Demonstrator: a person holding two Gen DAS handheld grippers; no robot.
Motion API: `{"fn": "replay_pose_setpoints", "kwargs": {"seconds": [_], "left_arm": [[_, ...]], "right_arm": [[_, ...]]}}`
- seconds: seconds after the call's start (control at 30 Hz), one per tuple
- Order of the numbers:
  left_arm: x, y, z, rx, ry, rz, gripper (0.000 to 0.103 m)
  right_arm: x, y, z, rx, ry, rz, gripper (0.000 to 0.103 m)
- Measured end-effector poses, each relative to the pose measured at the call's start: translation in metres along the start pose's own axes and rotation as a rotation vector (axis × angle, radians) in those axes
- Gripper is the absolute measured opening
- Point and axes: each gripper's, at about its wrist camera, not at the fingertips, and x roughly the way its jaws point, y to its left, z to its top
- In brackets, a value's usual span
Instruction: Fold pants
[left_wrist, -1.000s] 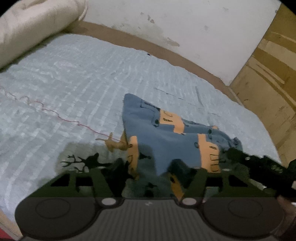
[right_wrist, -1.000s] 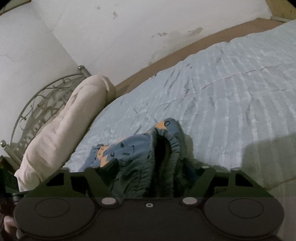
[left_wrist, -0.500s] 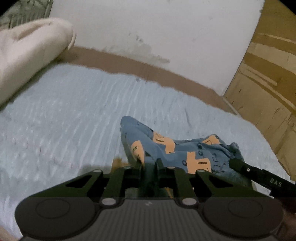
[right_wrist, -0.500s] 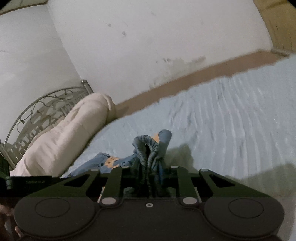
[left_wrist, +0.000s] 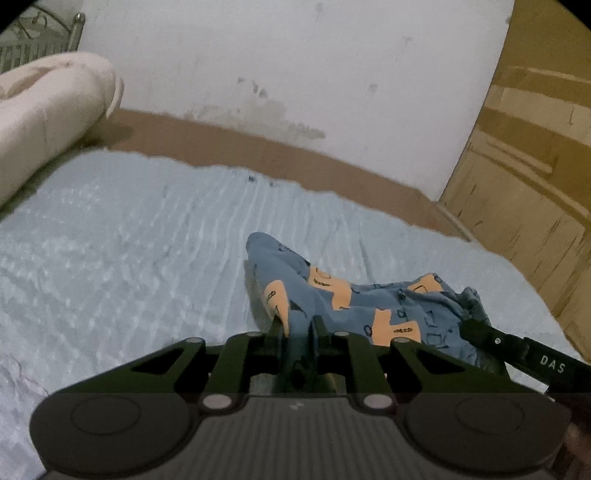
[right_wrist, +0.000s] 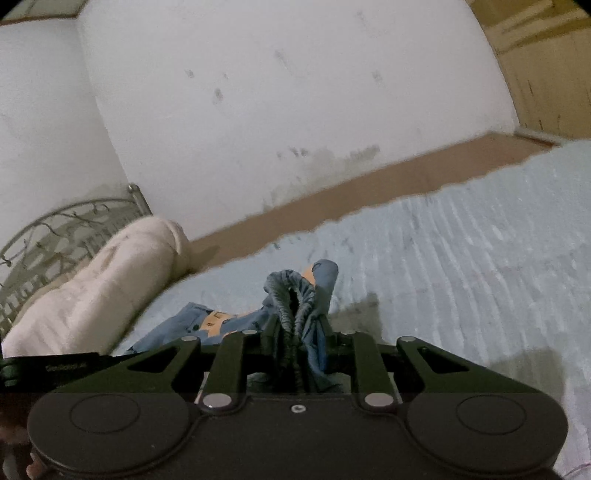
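Note:
Small blue pants (left_wrist: 354, 299) with orange patches lie bunched on the pale blue bedspread (left_wrist: 129, 240). My left gripper (left_wrist: 297, 326) is shut on a fold of the pants' cloth, which rises up between its fingers. In the right wrist view my right gripper (right_wrist: 297, 326) is shut on the gathered elastic waistband (right_wrist: 291, 291) of the pants (right_wrist: 207, 321), lifted a little off the bed. The right gripper's black finger (left_wrist: 517, 347) shows at the right of the left wrist view, at the far end of the pants.
A rolled cream blanket (right_wrist: 92, 291) lies at the head of the bed by a metal headboard (right_wrist: 55, 229). A white wall (left_wrist: 295, 74) with a brown skirting runs behind the bed. A wooden cabinet (left_wrist: 535, 166) stands at the right.
Both grippers closed on the pants, the left on a fold of cloth, the right on the waistband. Both then rose, and the cloth came up off the bedspread with them.

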Motion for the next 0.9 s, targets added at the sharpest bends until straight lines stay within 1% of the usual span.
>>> {"fn": "replay_pose_setpoints", "kwargs": {"seconds": [0.13, 0.27, 0.3, 0.37, 0.43, 0.47, 0.5, 0.53, 0.57, 0.6, 0.63, 0.7, 0.73, 0.8, 0.83, 0.9], "left_arm": [[0.008, 0.005, -0.009, -0.002, 0.036, 0.015, 0.016], [0.01, 0.01, -0.009, -0.024, 0.061, 0.016, 0.018], [0.011, 0.012, -0.008, -0.03, 0.066, 0.016, 0.018], [0.01, 0.011, -0.008, -0.035, 0.074, 0.023, 0.02], [0.01, 0.011, -0.007, -0.036, 0.077, 0.035, 0.025], [0.009, 0.009, -0.007, -0.036, 0.077, 0.038, 0.034], [0.006, 0.009, -0.007, -0.038, 0.075, 0.041, 0.044], [0.004, 0.007, -0.006, -0.039, 0.069, 0.046, 0.049], [0.0, 0.006, -0.006, -0.036, 0.06, 0.052, 0.057], [-0.005, 0.004, -0.005, -0.029, 0.046, 0.062, 0.064], [-0.009, 0.003, -0.005, -0.024, 0.036, 0.068, 0.067], [-0.02, -0.001, -0.002, -0.016, 0.013, 0.077, 0.079], [-0.027, -0.002, -0.001, -0.014, 0.001, 0.079, 0.083], [-0.04, -0.006, 0.001, -0.006, -0.029, 0.084, 0.092], [-0.048, -0.008, 0.002, 0.002, -0.048, 0.088, 0.094], [-0.064, -0.011, 0.001, 0.013, -0.085, 0.103, 0.102]], "right_arm": [[0.009, -0.011, -0.015, 0.035, 0.053, -0.031, 0.021], [0.01, -0.02, -0.022, 0.079, 0.063, -0.047, 0.024], [0.009, -0.021, -0.023, 0.082, 0.063, -0.05, 0.028], [0.008, -0.022, -0.023, 0.087, 0.06, -0.063, 0.033], [0.004, -0.021, -0.023, 0.085, 0.055, -0.068, 0.044], [0.002, -0.02, -0.023, 0.077, 0.051, -0.071, 0.048], [0.0, -0.018, -0.023, 0.066, 0.045, -0.076, 0.056], [-0.004, -0.017, -0.022, 0.055, 0.039, -0.079, 0.064], [-0.006, -0.016, -0.021, 0.047, 0.032, -0.08, 0.067], [-0.009, -0.014, -0.021, 0.038, 0.025, -0.082, 0.074], [-0.013, -0.011, -0.02, 0.026, 0.015, -0.084, 0.08], [-0.02, -0.006, -0.018, 0.004, 0.0, -0.088, 0.087], [-0.024, -0.003, -0.017, -0.007, -0.009, -0.089, 0.093], [-0.032, 0.002, -0.015, -0.024, -0.025, -0.091, 0.099], [-0.037, 0.006, -0.014, -0.032, -0.038, -0.093, 0.101], [-0.048, 0.012, -0.012, -0.045, -0.061, -0.097, 0.102]]}}
